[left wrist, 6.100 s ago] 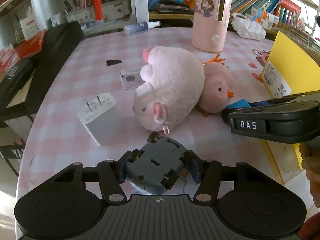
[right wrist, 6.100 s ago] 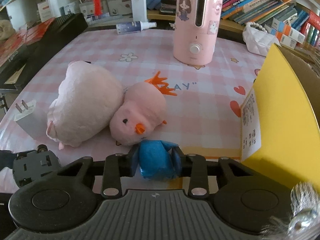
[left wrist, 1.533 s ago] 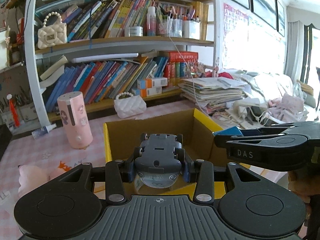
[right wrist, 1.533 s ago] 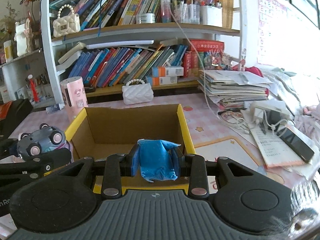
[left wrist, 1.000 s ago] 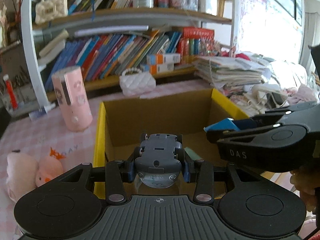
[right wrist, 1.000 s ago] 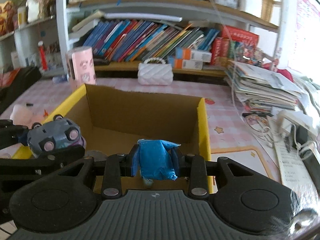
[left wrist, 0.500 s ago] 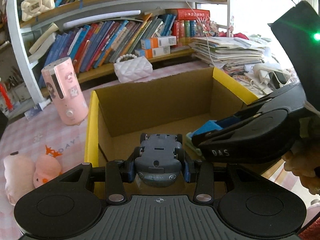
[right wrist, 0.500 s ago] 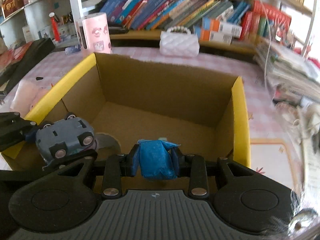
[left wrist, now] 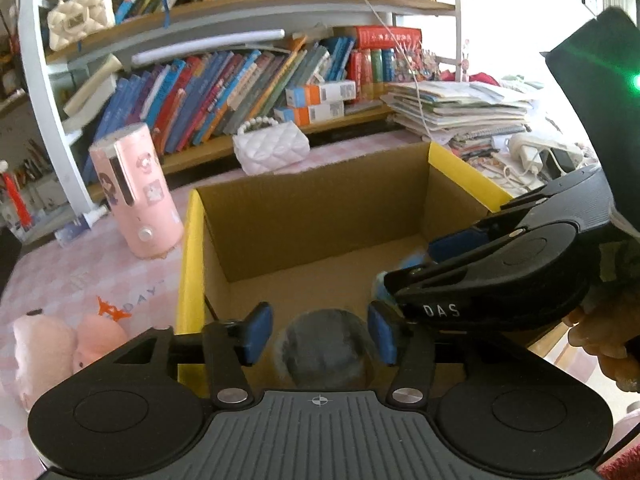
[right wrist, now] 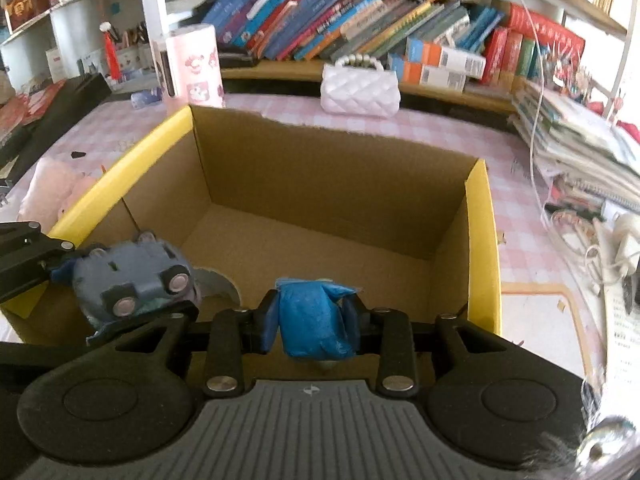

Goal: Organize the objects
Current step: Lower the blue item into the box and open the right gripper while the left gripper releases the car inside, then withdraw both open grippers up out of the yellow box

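- The step in hand looks like dropping the carried items into the cardboard box (right wrist: 478, 240), which stands on the pink checked counter (right wrist: 516, 152) with its yellow-edged flaps up.
- The left tongs (left wrist: 318, 334) are spread, their blue pads apart. Between them, in the left wrist view, the grey toy car (left wrist: 326, 350) shows only as a motion-blurred dark blob, touching neither pad; my reading is that it is just let go and falling.
- In the right wrist view the same toy car (right wrist: 134, 280) sits at 9 o'clock, wheels toward the camera, over the near left corner of the box and beside the left tongs' arm. Whether it rests on anything I cannot tell.
- The right tongs (right wrist: 312, 320) are clenched on a crumpled blue packet (right wrist: 314, 316) and hang over the near part of the box floor, at 6 o'clock of the opening.
- The box floor (right wrist: 312, 248) toward 12 o'clock is bare cardboard, so there is room.
- Next move, as I judge it: spread the right tongs to let the blue packet drop inside, then lift both tongs out without catching the flaps.
- Left on the counter at 9 o'clock of the box: two pink plush toys (left wrist: 64, 344). A pink humidifier (left wrist: 134, 192) and a white quilted purse (left wrist: 272, 148) stand toward 12 o'clock.
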Motion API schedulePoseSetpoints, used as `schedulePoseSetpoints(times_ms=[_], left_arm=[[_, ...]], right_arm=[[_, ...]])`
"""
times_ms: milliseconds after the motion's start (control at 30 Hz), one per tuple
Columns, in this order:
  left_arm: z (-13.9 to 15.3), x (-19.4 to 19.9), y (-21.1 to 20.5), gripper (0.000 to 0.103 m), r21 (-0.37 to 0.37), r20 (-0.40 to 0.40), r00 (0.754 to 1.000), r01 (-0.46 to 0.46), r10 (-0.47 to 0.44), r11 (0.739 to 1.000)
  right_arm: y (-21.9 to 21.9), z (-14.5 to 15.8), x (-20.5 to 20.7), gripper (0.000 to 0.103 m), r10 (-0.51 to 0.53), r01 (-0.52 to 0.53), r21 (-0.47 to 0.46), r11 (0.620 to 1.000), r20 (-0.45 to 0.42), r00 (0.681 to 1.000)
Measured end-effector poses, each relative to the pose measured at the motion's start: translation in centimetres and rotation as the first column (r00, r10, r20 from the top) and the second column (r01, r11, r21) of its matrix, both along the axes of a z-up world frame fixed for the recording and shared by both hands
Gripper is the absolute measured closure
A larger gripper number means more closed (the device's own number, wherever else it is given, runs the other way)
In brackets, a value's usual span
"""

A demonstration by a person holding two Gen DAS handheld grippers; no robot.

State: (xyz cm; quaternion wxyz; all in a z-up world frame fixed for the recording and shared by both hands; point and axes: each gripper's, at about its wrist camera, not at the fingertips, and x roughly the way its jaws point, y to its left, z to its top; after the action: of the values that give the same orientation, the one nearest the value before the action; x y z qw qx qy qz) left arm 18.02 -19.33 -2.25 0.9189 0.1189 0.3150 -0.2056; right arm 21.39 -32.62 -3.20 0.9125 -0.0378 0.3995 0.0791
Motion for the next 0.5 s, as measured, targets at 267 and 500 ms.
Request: schedulePoseSetpoints(times_ms=[267, 500], left_arm=[[1.7, -1.8, 1.1, 0.036, -0.04, 0.081, 0.997, -0.005, 0.009, 0.999], [3.4, -3.8, 2.6, 0.025, -0.09, 0.168, 0.984, -0.039, 0.054, 0.995]], right_arm=[[-0.3, 1.1, -1.4, 0.061, -0.067, 0.065, 0.036, 0.997, 0.064, 0.996], [-0.2, 3.1, -4.4, 0.059, -0.208, 0.188, 0.136, 0.973, 0.154, 0.966]])
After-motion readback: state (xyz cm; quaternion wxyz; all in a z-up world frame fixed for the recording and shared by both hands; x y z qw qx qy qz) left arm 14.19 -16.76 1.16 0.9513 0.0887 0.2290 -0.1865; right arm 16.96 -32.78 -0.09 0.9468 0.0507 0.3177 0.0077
